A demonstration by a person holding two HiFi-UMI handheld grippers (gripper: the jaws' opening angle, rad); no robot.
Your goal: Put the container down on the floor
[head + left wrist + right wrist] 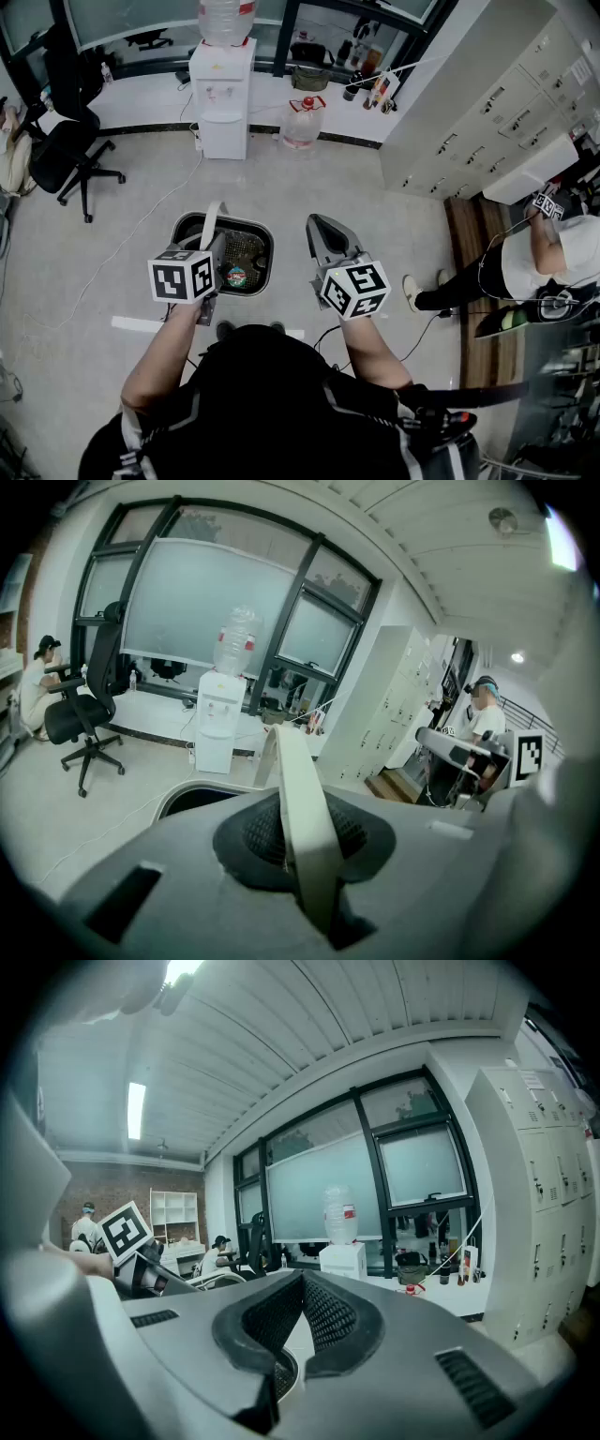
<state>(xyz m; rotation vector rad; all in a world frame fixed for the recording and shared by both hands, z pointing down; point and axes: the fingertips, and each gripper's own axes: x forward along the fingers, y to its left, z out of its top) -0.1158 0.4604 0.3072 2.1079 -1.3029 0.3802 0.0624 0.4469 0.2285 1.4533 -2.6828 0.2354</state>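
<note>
A dark container (246,246) with a mesh inside and some small items in it is below my left gripper (216,251), over the grey floor. Its cream strap handle (212,218) rises upright between the left jaws. In the left gripper view the handle (298,789) runs up through the pads, which press on it, so the left gripper (302,864) is shut on the handle; the container's rim (187,794) shows beyond. My right gripper (323,234) is beside the container on its right, apart from it, shut with nothing held. In the right gripper view the right gripper's (298,1283) tips meet.
A water dispenser (223,94) and a spare water jug (302,122) stand against the far wall. An office chair (70,150) is at the left, grey lockers (487,112) at the right. A person (534,267) stands on the right. A cable (141,225) crosses the floor.
</note>
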